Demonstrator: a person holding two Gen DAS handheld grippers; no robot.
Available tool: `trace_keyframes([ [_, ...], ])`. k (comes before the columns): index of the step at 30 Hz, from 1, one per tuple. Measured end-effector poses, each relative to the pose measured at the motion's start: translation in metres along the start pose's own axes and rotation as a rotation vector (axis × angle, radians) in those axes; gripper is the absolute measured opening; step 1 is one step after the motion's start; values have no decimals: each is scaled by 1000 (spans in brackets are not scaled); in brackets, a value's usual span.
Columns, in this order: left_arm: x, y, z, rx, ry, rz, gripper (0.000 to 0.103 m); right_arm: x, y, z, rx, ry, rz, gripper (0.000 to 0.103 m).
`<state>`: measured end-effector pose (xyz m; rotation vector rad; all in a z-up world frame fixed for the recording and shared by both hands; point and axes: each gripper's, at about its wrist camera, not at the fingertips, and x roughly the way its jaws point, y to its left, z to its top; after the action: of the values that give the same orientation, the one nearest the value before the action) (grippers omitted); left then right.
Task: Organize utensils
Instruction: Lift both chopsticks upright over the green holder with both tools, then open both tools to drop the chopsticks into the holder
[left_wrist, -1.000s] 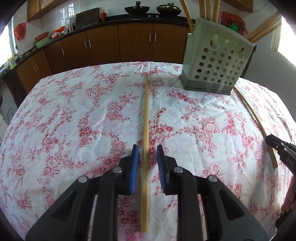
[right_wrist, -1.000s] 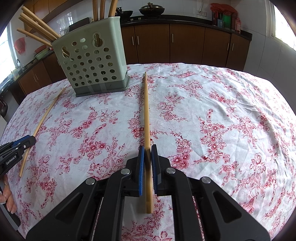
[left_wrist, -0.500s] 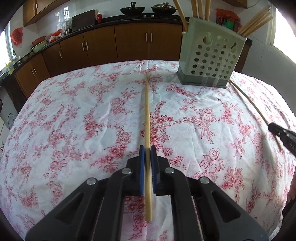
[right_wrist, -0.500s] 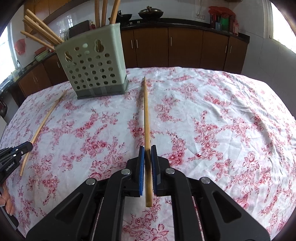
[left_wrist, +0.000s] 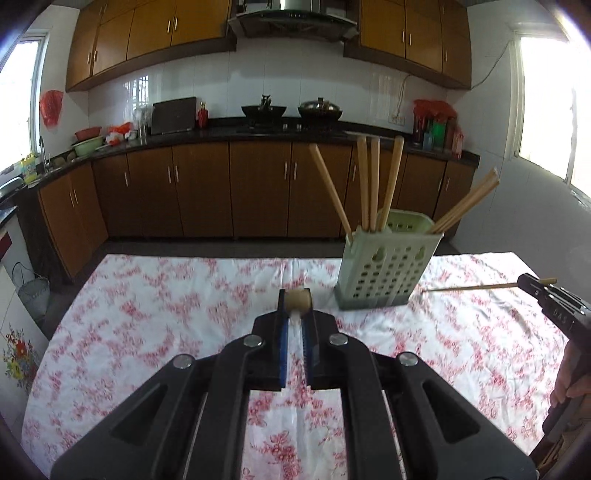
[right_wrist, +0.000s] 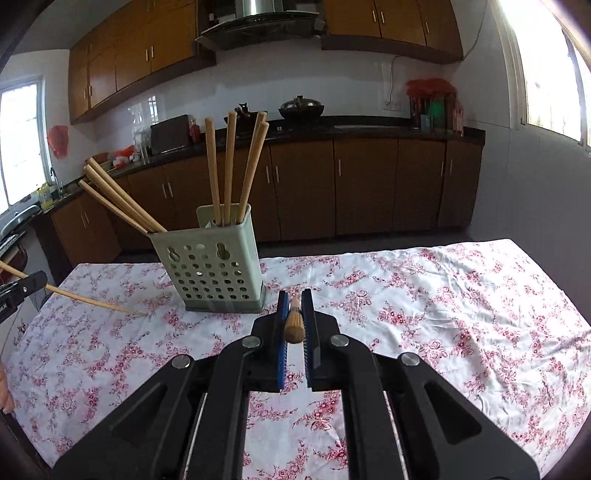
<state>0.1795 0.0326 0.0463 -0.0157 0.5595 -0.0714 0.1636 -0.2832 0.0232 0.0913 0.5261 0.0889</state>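
Observation:
My left gripper is shut on a wooden chopstick, seen end-on, lifted above the table. My right gripper is shut on a second chopstick, also end-on and lifted. A pale green perforated utensil holder stands on the table ahead and right of my left gripper, with several chopsticks standing in it. In the right wrist view the holder is ahead and left. The right gripper's chopstick shows in the left view; the left gripper's chopstick shows in the right view.
The table wears a white cloth with red flowers. Brown kitchen cabinets and a dark counter with pots run along the far wall. A hand holds the right gripper at the left view's right edge.
Both grippers have lifted their chopsticks off the cloth and tilted up, so the views now look level across the kitchen. The left gripper closed on its chopstick a second ago.

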Motion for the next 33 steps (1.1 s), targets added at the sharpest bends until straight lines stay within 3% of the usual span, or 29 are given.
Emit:
trace_keyframes([
  [16, -24, -31, 60, 11, -122, -133, 8, -40, 16, 65, 25, -160, 139, 8],
  [23, -42, -53, 104, 0, -225, -231, 8, -67, 32, 110, 36, -351, 188, 8],
  [28, -43, -66, 135, 12, -336, -205, 8, -59, 40, 132, 52, -488, 173, 8],
  [33, -6, -74, 139, 22, -324, -180, 8, -21, 45, 127, 31, -465, 138, 8],
])
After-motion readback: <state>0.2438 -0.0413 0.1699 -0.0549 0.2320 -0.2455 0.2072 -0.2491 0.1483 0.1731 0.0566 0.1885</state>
